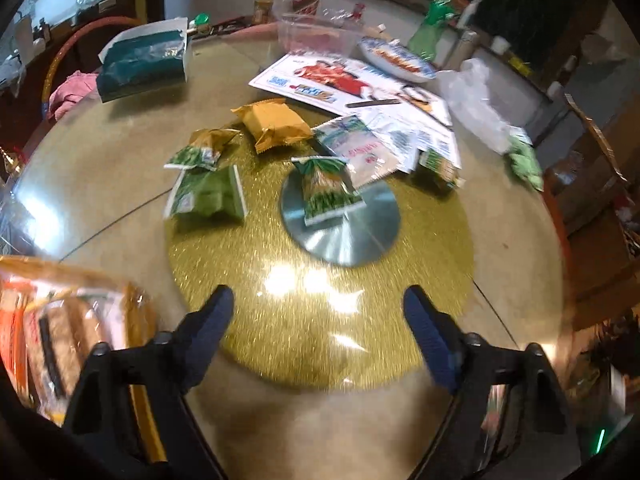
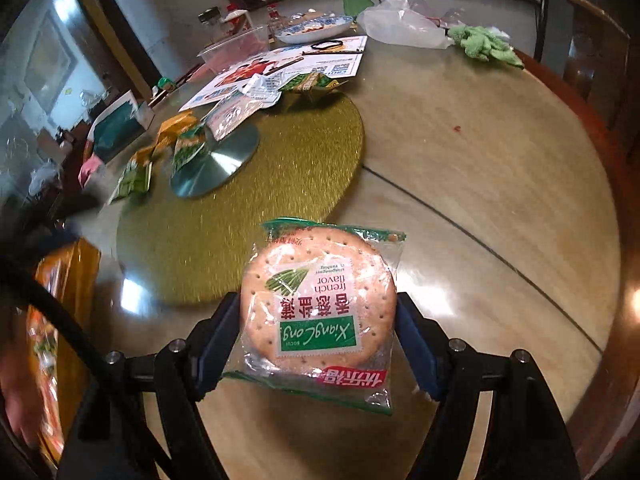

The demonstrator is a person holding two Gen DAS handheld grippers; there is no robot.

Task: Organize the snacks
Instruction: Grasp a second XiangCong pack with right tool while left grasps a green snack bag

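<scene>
My right gripper (image 2: 318, 304) is shut on a clear packet holding a round cracker (image 2: 320, 300) with a green label, held above the table near its front edge. My left gripper (image 1: 319, 300) is open over the gold mat (image 1: 320, 280), nothing between its fingers. Beyond it lie several snack packets: a green one (image 1: 208, 196), a gold-and-green one (image 1: 204, 148), a yellow one (image 1: 274, 120), and a green-and-white one (image 1: 326, 188) on the silver turntable disc (image 1: 352, 236). A large orange snack bag (image 1: 60, 328) sits at the lower left, also seen as the orange bag (image 2: 64, 280) in the right wrist view.
A clear plastic tub (image 1: 320, 28), a blue-patterned plate (image 1: 396, 60), printed flyers (image 1: 352, 80), a white plastic bag (image 1: 476, 100) and a green cloth (image 2: 484, 44) crowd the far side. A teal box (image 1: 144, 64) stands at the far left. Wooden chairs (image 2: 580, 40) ring the round table.
</scene>
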